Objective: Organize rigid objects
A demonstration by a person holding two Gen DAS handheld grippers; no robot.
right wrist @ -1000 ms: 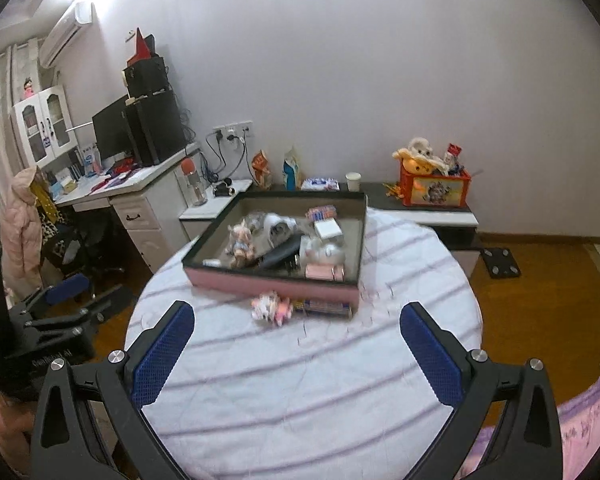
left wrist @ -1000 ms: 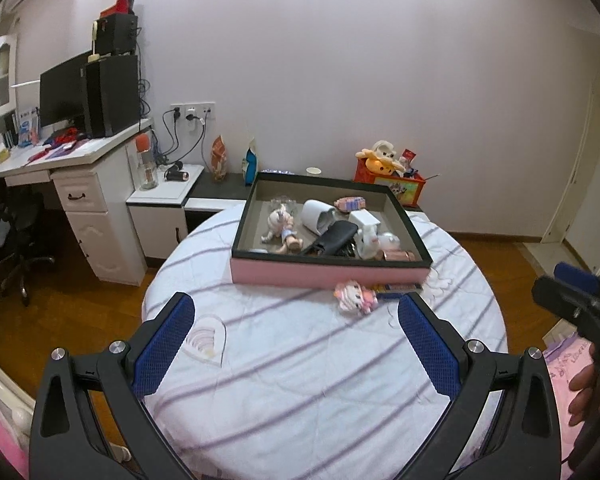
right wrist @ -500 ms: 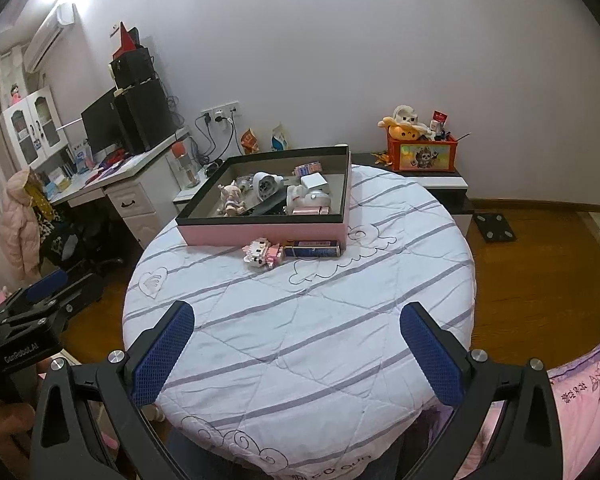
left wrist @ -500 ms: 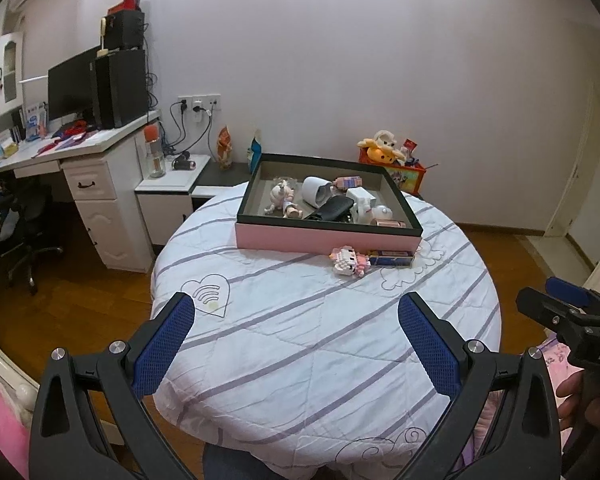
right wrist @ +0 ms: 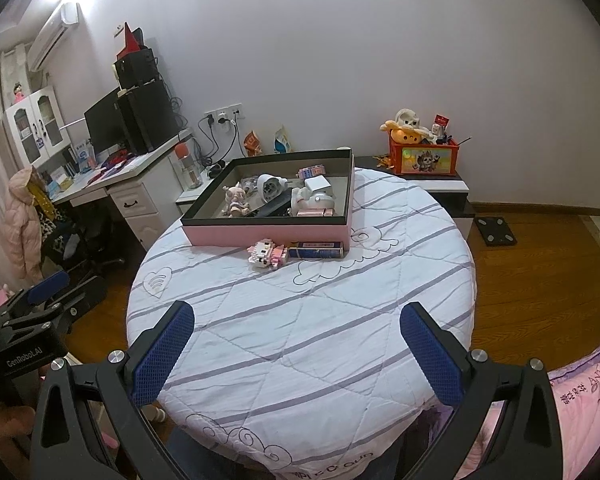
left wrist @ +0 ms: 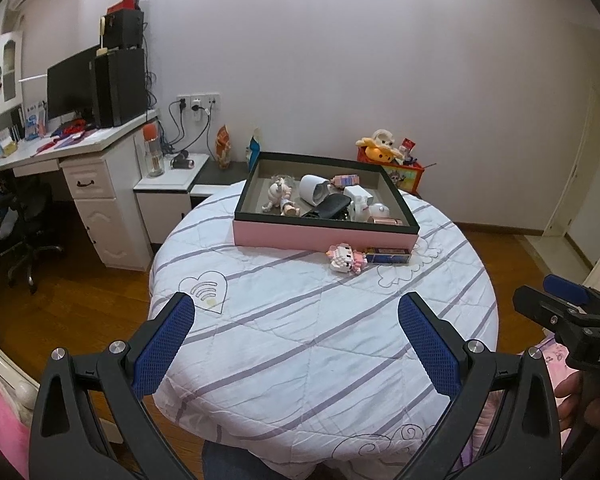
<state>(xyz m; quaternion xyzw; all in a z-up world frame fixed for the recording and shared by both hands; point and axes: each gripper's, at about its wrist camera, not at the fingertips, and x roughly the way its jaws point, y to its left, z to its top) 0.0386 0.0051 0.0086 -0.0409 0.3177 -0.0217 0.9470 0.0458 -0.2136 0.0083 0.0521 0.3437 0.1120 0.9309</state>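
A pink box with a black rim [left wrist: 324,235] [right wrist: 268,234] stands at the far side of the round table [left wrist: 300,340] [right wrist: 300,312]. Inside lie a doll figure [left wrist: 278,196], a white cup on its side [left wrist: 314,189], a black case and small white items. In front of the box sit a pink-and-white block figure [left wrist: 346,258] [right wrist: 268,255] and a dark blue flat box [left wrist: 388,256] [right wrist: 319,251]. My left gripper [left wrist: 296,334] and right gripper [right wrist: 298,334] both hang open over the near part of the table, empty and well short of the objects.
A white desk [left wrist: 100,148] with monitor and black tower stands to the left, an office chair [left wrist: 16,232] beside it. A low cabinet with an orange toy box [right wrist: 422,158] sits behind the table. Wooden floor lies on the right. A hand [left wrist: 572,396] holds the other gripper.
Both grippers have pulled back and up from the table; the box and loose items now look farther away. Both stay open. Nothing on the table has moved.
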